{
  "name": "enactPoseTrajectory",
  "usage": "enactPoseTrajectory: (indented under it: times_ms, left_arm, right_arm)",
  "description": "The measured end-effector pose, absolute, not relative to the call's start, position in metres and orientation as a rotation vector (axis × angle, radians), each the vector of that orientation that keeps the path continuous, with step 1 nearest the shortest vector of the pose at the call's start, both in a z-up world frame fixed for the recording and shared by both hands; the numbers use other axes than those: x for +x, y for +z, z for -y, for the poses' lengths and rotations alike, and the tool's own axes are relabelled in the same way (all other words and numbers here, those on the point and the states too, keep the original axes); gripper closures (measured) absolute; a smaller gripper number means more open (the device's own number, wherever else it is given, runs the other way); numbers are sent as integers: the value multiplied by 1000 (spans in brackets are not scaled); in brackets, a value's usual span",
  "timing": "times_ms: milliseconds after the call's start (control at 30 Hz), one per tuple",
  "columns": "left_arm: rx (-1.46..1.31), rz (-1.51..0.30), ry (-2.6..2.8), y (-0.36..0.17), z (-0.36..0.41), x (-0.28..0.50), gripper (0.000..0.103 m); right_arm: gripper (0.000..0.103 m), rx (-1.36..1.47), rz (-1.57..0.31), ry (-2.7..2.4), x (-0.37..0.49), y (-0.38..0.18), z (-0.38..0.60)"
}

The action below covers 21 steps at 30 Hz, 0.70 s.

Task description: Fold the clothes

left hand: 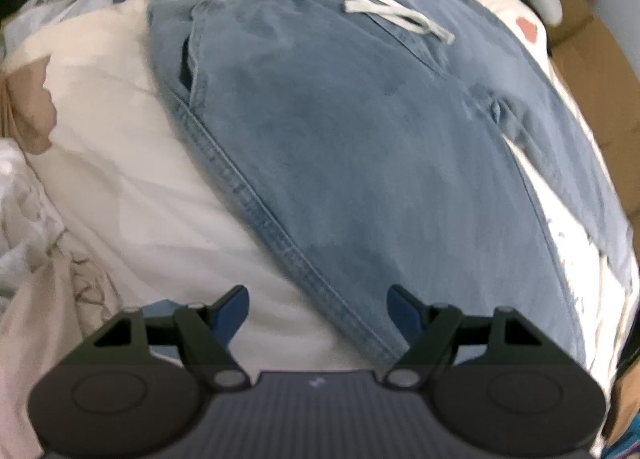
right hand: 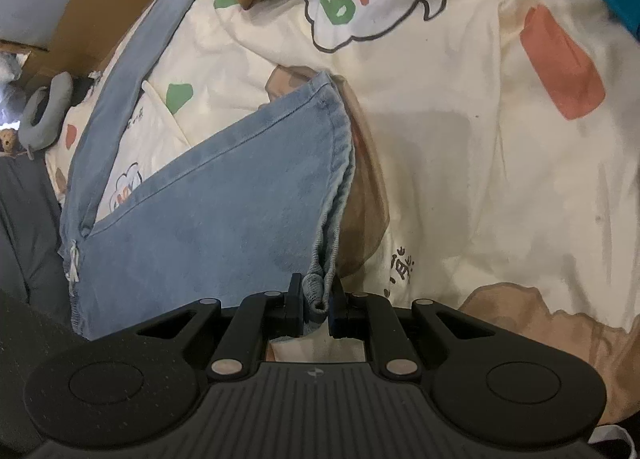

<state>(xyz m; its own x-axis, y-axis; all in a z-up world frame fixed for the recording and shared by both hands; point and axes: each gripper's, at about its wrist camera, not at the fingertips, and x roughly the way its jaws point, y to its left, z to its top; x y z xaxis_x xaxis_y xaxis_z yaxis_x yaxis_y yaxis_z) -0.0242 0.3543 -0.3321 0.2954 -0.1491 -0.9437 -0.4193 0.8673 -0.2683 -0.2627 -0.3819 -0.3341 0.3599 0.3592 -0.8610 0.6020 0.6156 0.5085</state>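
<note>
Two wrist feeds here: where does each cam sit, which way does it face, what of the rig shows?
Left wrist: on the left gripper, facing steeply down at the blue pants, waistband and white drawstring far; its open fingers show.
Right wrist: on the right gripper, angled down at the printed cream bedding; its fingers pinch the pants' hem.
Shared: the same pants and bedding.
</note>
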Motion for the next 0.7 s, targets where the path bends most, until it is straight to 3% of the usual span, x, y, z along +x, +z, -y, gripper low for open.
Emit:
enactPoseTrajectory:
  times_ms: [700]
  left_arm:
    - [-711, -1109, 265, -352, -414, -20, 36]
  right_arm:
    - [94, 861, -1256, -232, -244, -308, 378]
